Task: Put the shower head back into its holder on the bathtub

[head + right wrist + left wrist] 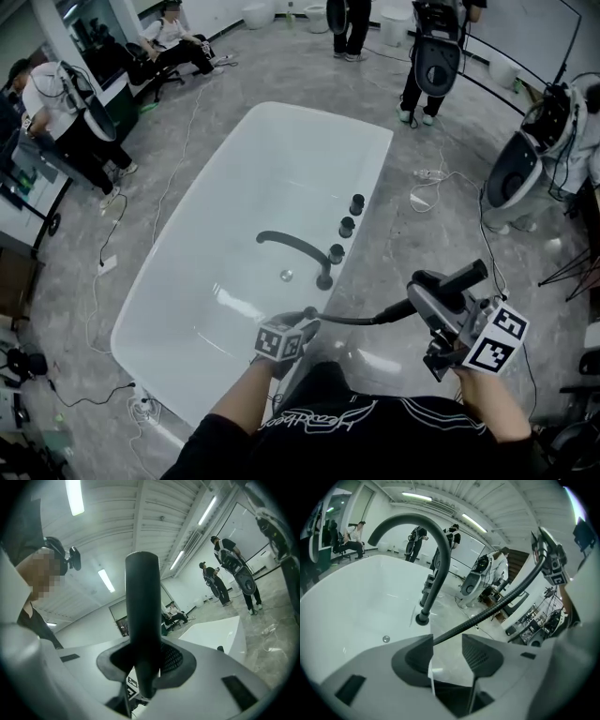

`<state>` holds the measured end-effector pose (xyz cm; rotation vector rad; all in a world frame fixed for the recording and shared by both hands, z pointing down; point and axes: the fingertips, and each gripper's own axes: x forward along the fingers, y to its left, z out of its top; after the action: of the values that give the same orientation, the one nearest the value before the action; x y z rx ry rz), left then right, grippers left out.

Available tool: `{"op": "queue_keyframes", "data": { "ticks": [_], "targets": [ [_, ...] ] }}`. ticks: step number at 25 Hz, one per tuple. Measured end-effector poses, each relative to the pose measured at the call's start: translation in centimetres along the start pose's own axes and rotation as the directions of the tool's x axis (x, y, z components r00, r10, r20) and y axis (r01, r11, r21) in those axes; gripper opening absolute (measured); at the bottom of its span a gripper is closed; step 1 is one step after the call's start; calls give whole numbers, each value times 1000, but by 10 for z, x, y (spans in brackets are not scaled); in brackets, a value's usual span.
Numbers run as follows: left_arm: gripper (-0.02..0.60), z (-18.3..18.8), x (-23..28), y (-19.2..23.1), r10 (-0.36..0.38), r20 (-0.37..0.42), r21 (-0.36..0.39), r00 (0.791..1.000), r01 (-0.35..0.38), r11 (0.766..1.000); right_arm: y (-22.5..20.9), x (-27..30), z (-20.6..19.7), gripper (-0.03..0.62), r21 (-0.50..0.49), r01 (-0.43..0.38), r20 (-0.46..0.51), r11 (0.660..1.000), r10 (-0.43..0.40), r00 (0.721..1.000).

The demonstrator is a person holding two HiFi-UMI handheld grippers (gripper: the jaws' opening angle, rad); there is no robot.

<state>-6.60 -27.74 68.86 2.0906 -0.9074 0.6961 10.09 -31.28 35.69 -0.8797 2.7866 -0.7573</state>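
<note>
The black shower head (457, 279) is held in my right gripper (433, 298), off the tub's near right side and above the floor. In the right gripper view its dark handle (142, 616) stands upright with the right gripper (143, 654) shut on it. Its black hose (356, 320) runs left to my left gripper (304, 327) at the near rim of the white bathtub (225, 178). In the left gripper view the hose (497, 604) passes between the jaws of the left gripper (447, 643), which is open. The holder I cannot single out.
A curved black spout (292, 246) rises from the tub's right rim, with three black knobs (347, 226) in a row behind it. A drain (286, 275) sits in the tub floor. Cables (427, 187) cross the grey floor; people and equipment stand around the room.
</note>
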Motion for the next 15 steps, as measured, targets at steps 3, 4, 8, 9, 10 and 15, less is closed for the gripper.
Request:
{"op": "queue_keyframes", "data": {
  "ticks": [3, 4, 8, 9, 10, 15],
  "targets": [
    [175, 5, -16, -6, -19, 39, -8, 999, 19, 1000, 5, 15, -14, 107, -59, -11, -48, 998, 8, 999],
    [175, 8, -22, -9, -26, 54, -10, 998, 26, 1000, 6, 20, -19, 109, -73, -15, -66, 997, 10, 998],
    [173, 19, -47, -19, -57, 113, -42, 992, 62, 997, 10, 44, -40, 107, -104, -51, -124, 993, 37, 992],
    [167, 23, -54, -22, -66, 133, -54, 989, 73, 996, 11, 50, -47, 109, -119, -59, -139, 991, 42, 989],
    [135, 27, -62, -25, -74, 160, -64, 984, 85, 994, 12, 57, -55, 109, -135, -69, -158, 988, 47, 986],
    [5, 52, -98, -61, -162, 277, 26, 947, 161, 987, 19, 91, -97, 109, -214, -167, -260, 963, 108, 960]
  ]
}}
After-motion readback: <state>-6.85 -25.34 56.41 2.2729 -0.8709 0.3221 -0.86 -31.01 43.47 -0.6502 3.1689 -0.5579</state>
